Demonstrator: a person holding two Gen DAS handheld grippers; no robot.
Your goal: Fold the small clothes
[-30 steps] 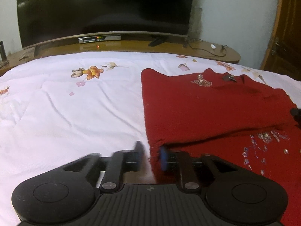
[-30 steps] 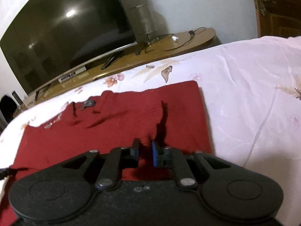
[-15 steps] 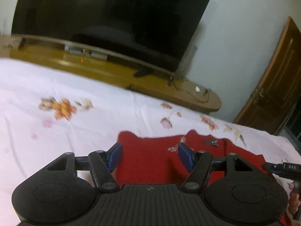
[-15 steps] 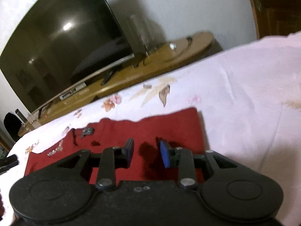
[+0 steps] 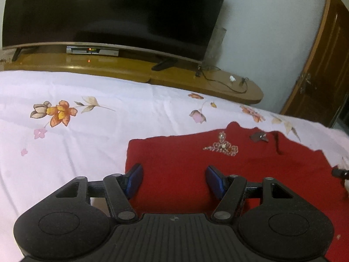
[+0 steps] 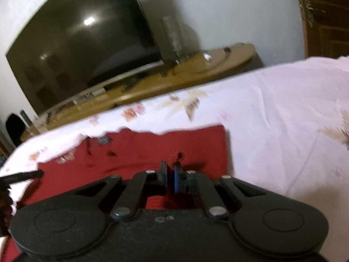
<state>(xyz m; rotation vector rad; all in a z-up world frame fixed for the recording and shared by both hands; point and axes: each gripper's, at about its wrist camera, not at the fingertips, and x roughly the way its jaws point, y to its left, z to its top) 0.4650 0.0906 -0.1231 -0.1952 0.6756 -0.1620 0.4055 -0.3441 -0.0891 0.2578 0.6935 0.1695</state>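
A small red knitted garment point(image 5: 174, 159) with a beaded ornament point(image 5: 221, 147) lies folded flat on the floral white bedsheet point(image 5: 76, 135). My left gripper point(image 5: 174, 180) is open and empty, held above the garment's left part. My right gripper point(image 6: 170, 175) has its jaws nearly together above the garment's right part point(image 6: 196, 142); nothing shows between them. The right view is blurred. The right gripper's tip shows at the right edge of the left wrist view point(image 5: 340, 172).
A wooden TV stand point(image 5: 130, 69) with a large dark television point(image 5: 113, 11) and a set-top box point(image 5: 92, 50) runs along the bed's far side. A cable point(image 5: 226, 83) lies on the stand. A wooden door point(image 5: 322, 65) stands at the right.
Both grippers let go of the garment's edge and rose. The left jaws opened wide. The right jaws opened, then closed again to a narrow gap. The garment now lies folded.
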